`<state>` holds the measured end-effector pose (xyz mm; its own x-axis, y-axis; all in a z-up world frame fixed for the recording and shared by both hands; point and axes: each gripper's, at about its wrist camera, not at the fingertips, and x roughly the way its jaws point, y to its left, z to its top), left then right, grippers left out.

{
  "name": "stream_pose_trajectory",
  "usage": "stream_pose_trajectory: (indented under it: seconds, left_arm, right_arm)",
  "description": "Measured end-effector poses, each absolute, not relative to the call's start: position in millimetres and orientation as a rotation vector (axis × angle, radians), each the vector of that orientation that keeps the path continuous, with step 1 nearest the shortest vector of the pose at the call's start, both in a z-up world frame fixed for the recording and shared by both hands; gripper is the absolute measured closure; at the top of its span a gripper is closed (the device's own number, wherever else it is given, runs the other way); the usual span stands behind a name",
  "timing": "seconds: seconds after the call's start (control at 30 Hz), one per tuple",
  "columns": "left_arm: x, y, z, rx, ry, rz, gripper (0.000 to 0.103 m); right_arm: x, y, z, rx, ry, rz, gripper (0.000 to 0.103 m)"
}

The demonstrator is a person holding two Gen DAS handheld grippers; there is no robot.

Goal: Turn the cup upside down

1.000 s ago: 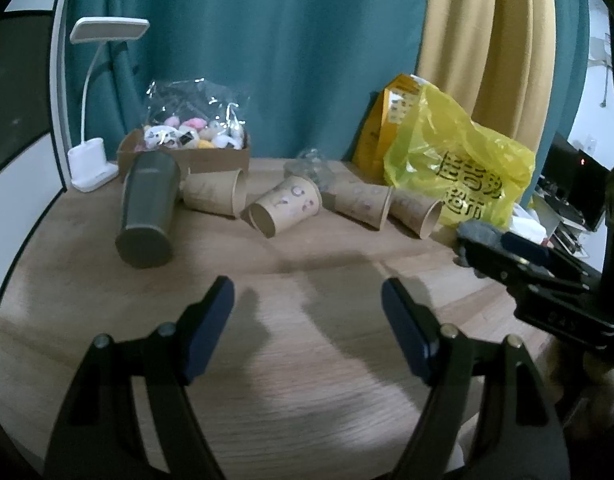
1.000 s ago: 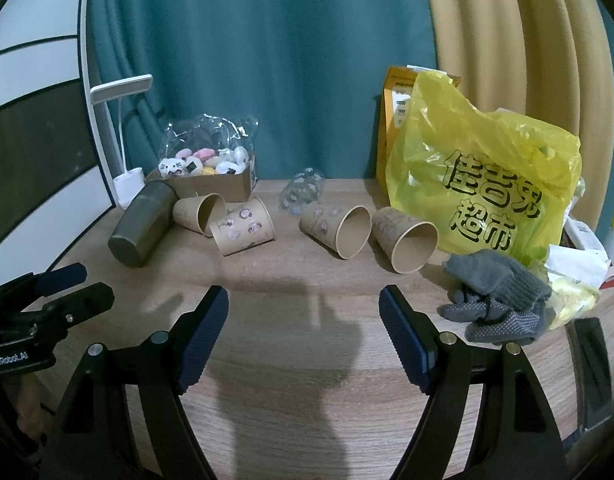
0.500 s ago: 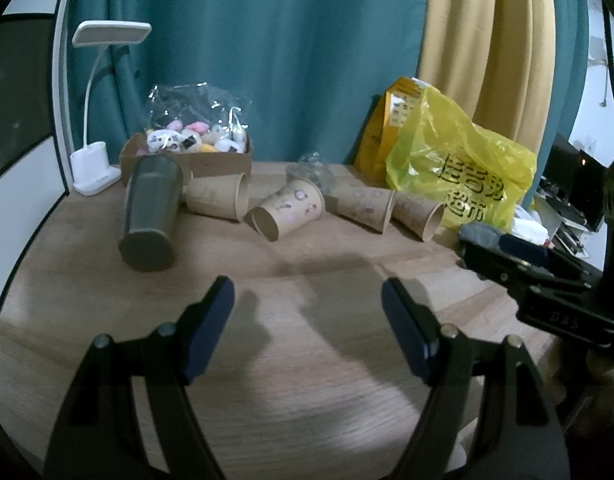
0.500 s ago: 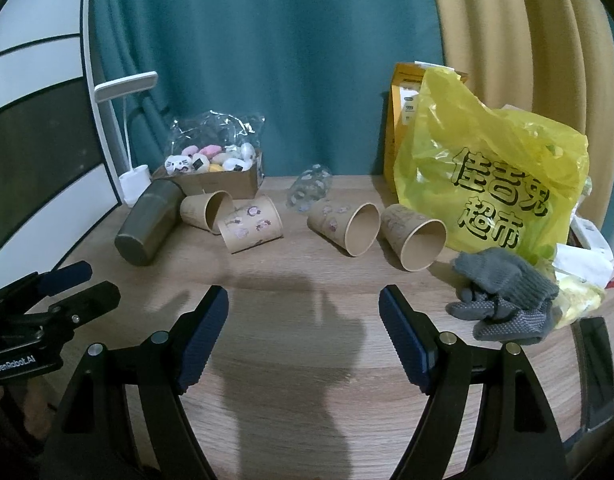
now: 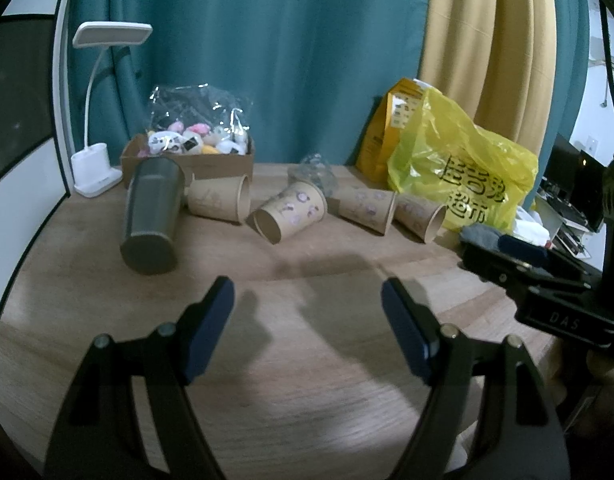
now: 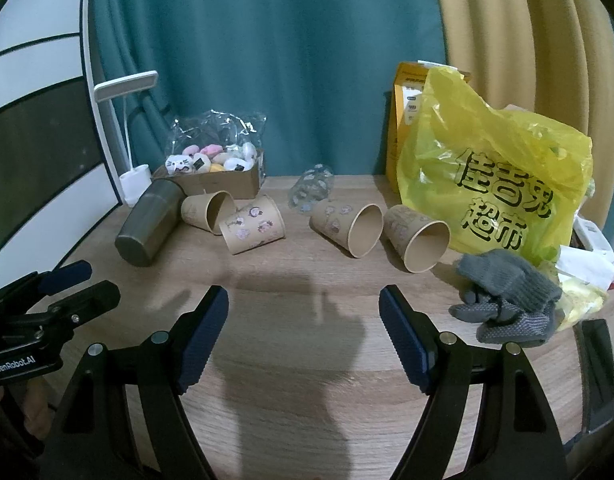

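Several brown paper cups lie on their sides across the wooden table (image 6: 307, 280). In the right wrist view they are a left cup (image 6: 206, 211), a stickered cup (image 6: 253, 229), a cup (image 6: 345, 229) and a rightmost cup (image 6: 420, 237). A dark metal tumbler (image 5: 151, 214) lies at the left. My left gripper (image 5: 307, 320) is open and empty, short of the cups. My right gripper (image 6: 303, 328) is open and empty, also short of them.
A yellow plastic bag (image 6: 495, 184) and an orange pouch (image 5: 391, 136) stand at the back right. Grey gloves (image 6: 511, 296) lie at the right. A cardboard box of toys (image 6: 215, 172) and a white lamp (image 5: 97, 168) stand at the back left. A crumpled clear wrapper (image 6: 311, 190) lies behind the cups.
Both grippers have edged forward toward the cups and stay open. The objects on the table have not moved.
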<state>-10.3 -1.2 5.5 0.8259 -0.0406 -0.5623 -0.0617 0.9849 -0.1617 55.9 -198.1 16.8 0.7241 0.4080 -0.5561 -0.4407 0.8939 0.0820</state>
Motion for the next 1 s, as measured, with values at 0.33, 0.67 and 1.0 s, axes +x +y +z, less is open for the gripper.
stream_pose_trajectory:
  seconds: [0.33, 0.67, 1.0]
  left_arm:
    - [-10.2, -1.3, 5.2, -0.176, 0.600, 0.012, 0.026]
    - [-10.8, -1.4, 4.9, -0.176, 0.600, 0.011, 0.026]
    - [5.4, 4.7, 1.0, -0.156, 0.634, 0.003, 0.026]
  right_arm:
    - [56.7, -195.4, 16.8, -0.058, 0.603, 0.467, 0.023]
    - [57.7, -195.6, 15.8, -0.060, 0.602, 0.468, 0.023]
    - [67.7, -193.9, 12.0, -0.057, 0.619, 0.465, 0.023]
